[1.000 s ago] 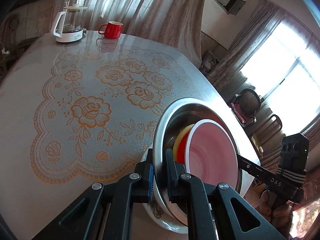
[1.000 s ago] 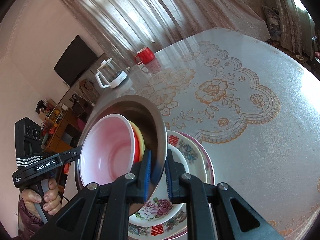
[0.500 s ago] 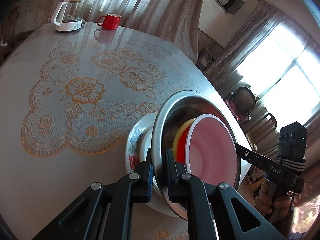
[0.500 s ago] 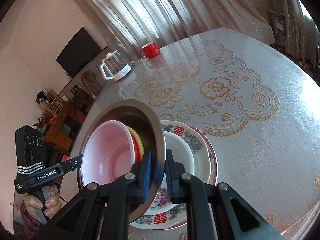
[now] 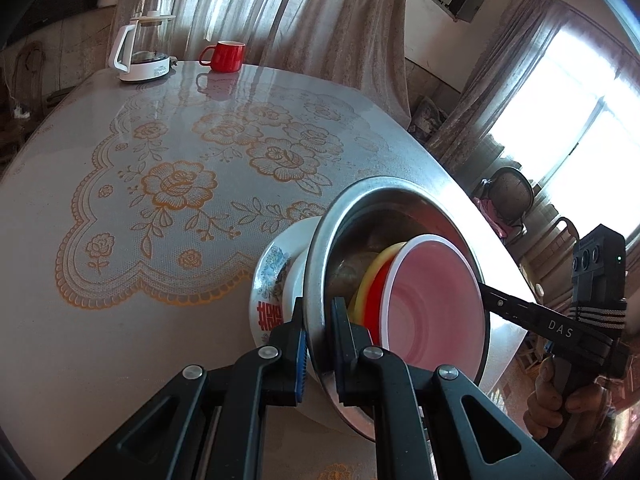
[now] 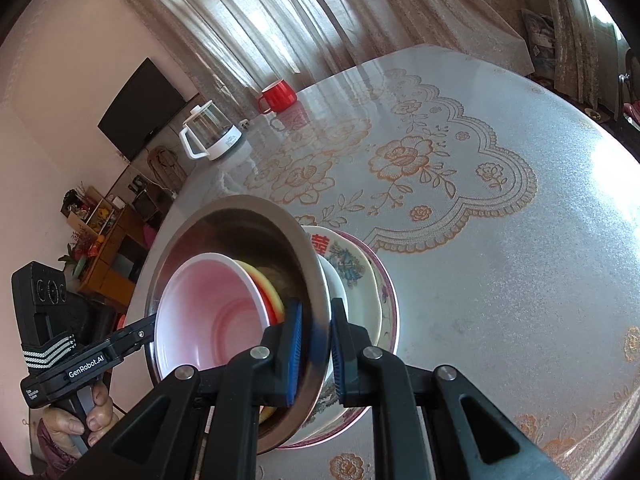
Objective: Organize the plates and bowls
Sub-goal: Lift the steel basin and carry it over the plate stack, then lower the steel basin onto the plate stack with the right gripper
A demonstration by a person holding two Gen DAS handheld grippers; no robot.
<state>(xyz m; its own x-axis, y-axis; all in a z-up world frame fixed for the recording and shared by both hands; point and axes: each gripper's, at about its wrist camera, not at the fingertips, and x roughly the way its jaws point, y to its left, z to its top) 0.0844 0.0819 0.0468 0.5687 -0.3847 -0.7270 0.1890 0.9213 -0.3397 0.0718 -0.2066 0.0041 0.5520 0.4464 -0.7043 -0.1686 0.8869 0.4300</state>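
A steel bowl (image 5: 384,208) holds nested pink (image 5: 432,304), red and yellow bowls. It sits right over a stack of floral plates (image 5: 272,280) at the table's near edge; whether it touches them is hidden. My left gripper (image 5: 318,344) is shut on its rim on one side. My right gripper (image 6: 316,344) is shut on the opposite rim. In the right wrist view the steel bowl (image 6: 240,220), pink bowl (image 6: 208,312) and plates (image 6: 360,272) show too.
A red mug (image 5: 224,56) and a glass kettle (image 5: 142,54) stand at the far side of the round table (image 5: 120,320), which has a floral lace cover. Chairs (image 5: 512,196) stand beyond the table edge by the window.
Both grippers have carried the steel bowl with its nested bowls down and closer to the plate stack. The grips have not changed.
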